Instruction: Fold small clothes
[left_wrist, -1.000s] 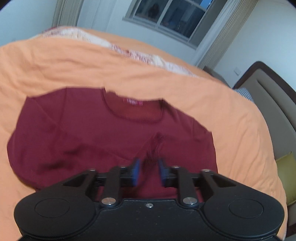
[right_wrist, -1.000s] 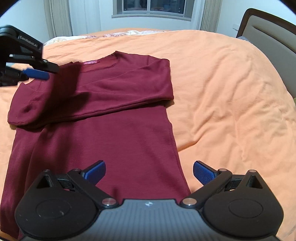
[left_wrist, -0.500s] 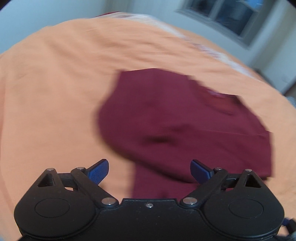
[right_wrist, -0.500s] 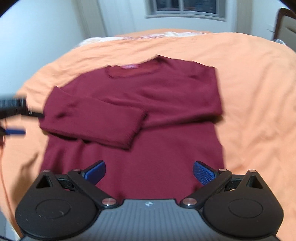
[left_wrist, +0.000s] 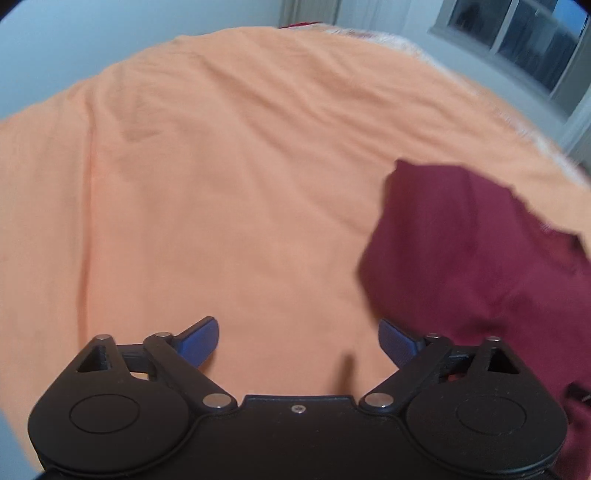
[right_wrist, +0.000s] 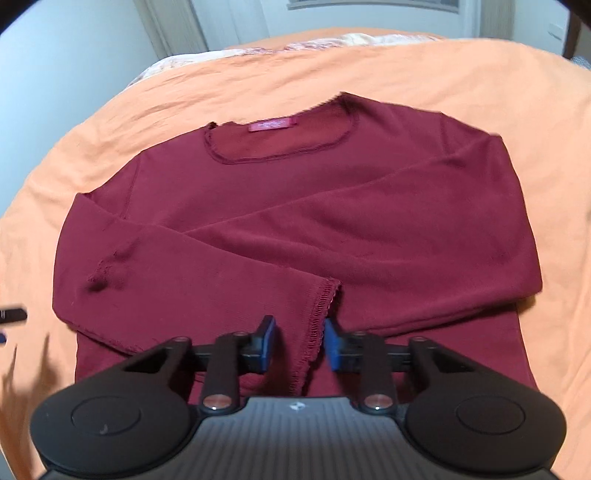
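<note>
A dark red long-sleeved sweater (right_wrist: 332, 206) lies flat on the orange bedspread (right_wrist: 554, 110), neck and pink label (right_wrist: 272, 124) at the far side. Both sleeves are folded across the chest. The upper sleeve ends in a frilled cuff (right_wrist: 321, 314) close to me. My right gripper (right_wrist: 300, 343) has its jaws drawn narrow, with that cuff between the blue pads. My left gripper (left_wrist: 297, 339) is wide open and holds nothing, over bare bedspread (left_wrist: 221, 184). In its view the sweater (left_wrist: 480, 266) is off to the right, blurred.
Patterned bedding (right_wrist: 332, 42) lies along the bed's far edge, below a window (left_wrist: 517, 40) and pale walls. A small puckered spot (right_wrist: 103, 277) marks the sweater's left side. A black part of the left gripper (right_wrist: 13, 315) shows at the left edge.
The left gripper let go of the sleeve cuff, opened and swung left off the sweater. The right gripper moved in over the cuff and its jaws narrowed from wide open.
</note>
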